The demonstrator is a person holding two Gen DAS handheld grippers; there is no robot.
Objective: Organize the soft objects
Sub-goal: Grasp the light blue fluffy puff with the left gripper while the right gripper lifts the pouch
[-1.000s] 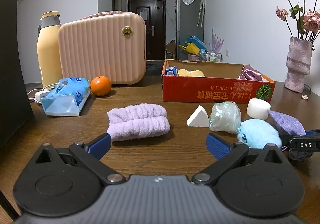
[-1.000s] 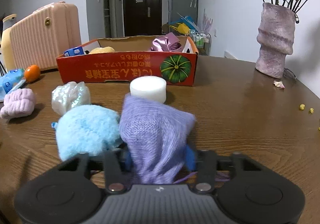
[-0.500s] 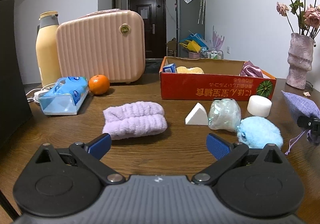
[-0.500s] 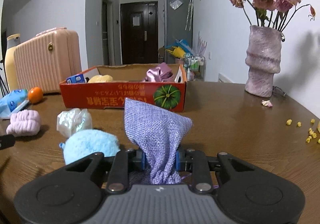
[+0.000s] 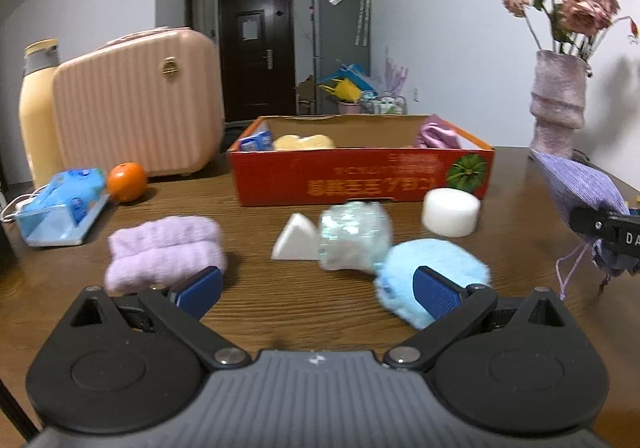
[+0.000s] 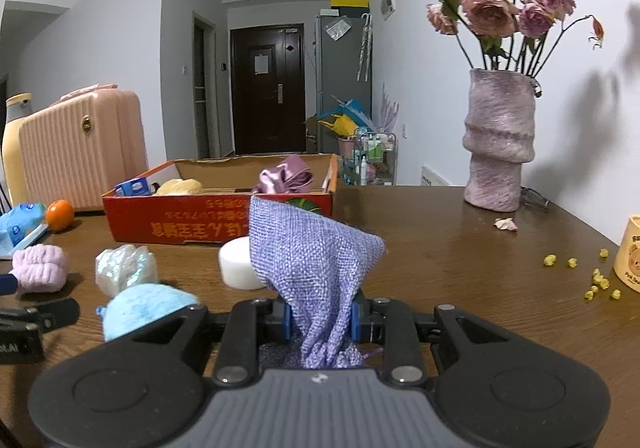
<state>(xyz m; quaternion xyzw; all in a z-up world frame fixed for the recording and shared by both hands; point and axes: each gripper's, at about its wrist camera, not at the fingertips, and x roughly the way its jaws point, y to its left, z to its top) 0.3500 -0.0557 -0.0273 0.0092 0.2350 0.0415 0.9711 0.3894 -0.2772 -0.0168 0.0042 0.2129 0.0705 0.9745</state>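
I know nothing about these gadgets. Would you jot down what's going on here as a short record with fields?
Setting: brown wooden table
Right hand-held gripper: shut on the purple mesh pouch, held clear of the table
Left hand-held gripper: open, nothing between its fingers
Red cardboard box: already holds a pink satin item and a yellow sponge
Still on the table: lilac towel roll, white wedge sponge, iridescent scrunchie, blue fluffy puff, white round block

White walls (image 6: 100, 48) flank a dark door (image 6: 269, 88) and grey fridge (image 6: 344, 84) beyond the table (image 6: 460, 248).
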